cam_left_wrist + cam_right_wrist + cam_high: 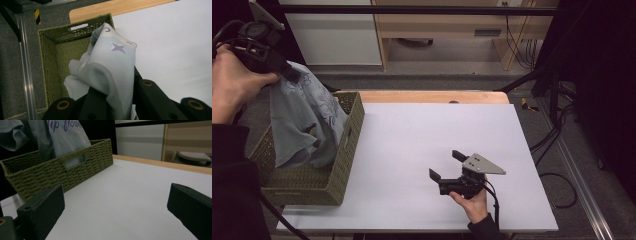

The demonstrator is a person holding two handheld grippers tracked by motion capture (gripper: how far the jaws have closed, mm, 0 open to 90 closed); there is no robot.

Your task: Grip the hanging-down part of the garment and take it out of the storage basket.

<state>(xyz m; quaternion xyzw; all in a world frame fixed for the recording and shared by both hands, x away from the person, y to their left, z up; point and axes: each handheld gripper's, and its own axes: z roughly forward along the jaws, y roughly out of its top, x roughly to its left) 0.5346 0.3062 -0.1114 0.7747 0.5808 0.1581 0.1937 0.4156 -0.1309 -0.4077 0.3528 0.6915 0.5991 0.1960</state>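
Note:
A pale blue-grey garment with purple star prints hangs above the green woven basket at the table's left. My left gripper is shut on the garment's top edge, held high over the basket. In the left gripper view the cloth bunches between the black jaws, with the basket below it. My right gripper rests low over the white tabletop at the front right, open with nothing between its jaws, which point toward the basket and the garment.
A wooden strip runs along the table's far edge. Cabinets and cables stand beyond it. A dark stand and floor cables are at the right.

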